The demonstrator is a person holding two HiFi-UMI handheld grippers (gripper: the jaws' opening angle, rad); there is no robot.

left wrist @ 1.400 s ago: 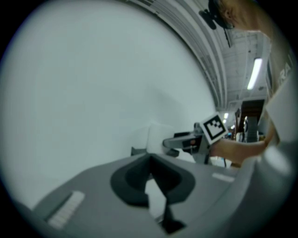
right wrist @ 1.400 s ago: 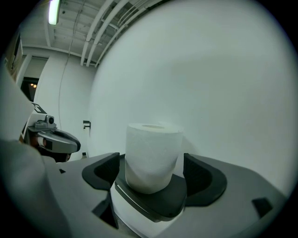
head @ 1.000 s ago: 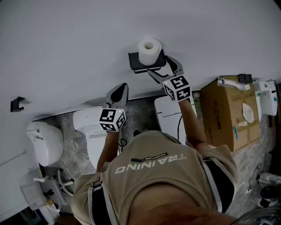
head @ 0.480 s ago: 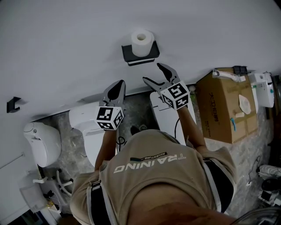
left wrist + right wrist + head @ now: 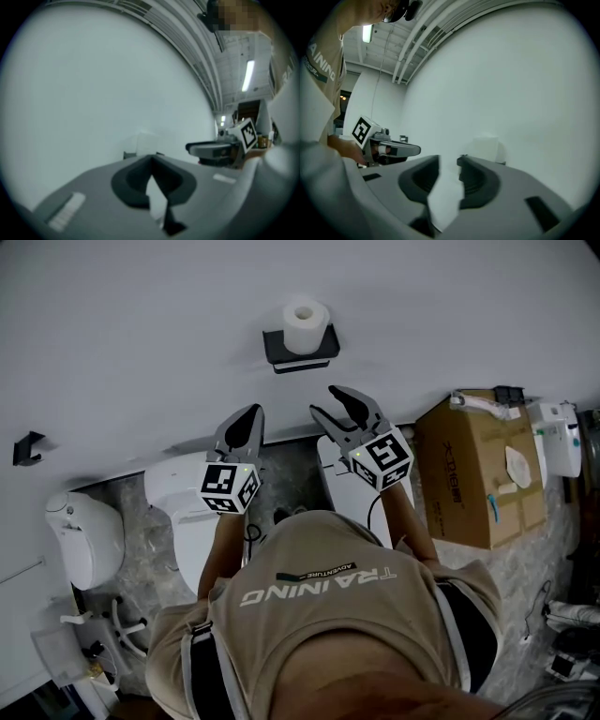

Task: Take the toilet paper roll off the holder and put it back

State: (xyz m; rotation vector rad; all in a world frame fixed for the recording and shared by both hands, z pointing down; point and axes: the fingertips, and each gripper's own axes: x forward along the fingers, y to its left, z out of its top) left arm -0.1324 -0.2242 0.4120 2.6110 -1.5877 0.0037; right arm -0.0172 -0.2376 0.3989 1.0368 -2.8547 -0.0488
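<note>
A white toilet paper roll [image 5: 303, 326] stands upright on the black holder [image 5: 300, 351] fixed to the white wall. My right gripper [image 5: 327, 402] hangs below and slightly right of the holder, apart from it. It is open, its jaws have just been closing, and nothing is between them. In the right gripper view the roll [image 5: 487, 146] shows ahead, beyond the right gripper [image 5: 448, 160]. My left gripper [image 5: 251, 415] is shut and empty, lower left of the holder. The left gripper view shows its tips [image 5: 151, 158] meeting and the roll [image 5: 149, 143] faintly behind.
White toilets [image 5: 187, 512] [image 5: 356, 486] stand against the wall under my arms, another one [image 5: 80, 538] at far left. A cardboard box [image 5: 469, 470] sits at right. A small black hook [image 5: 26, 448] is on the wall at left.
My right gripper has drawn back from the holder, leaving the roll standing there, and its jaws have narrowed. The left gripper has also pulled back a little.
</note>
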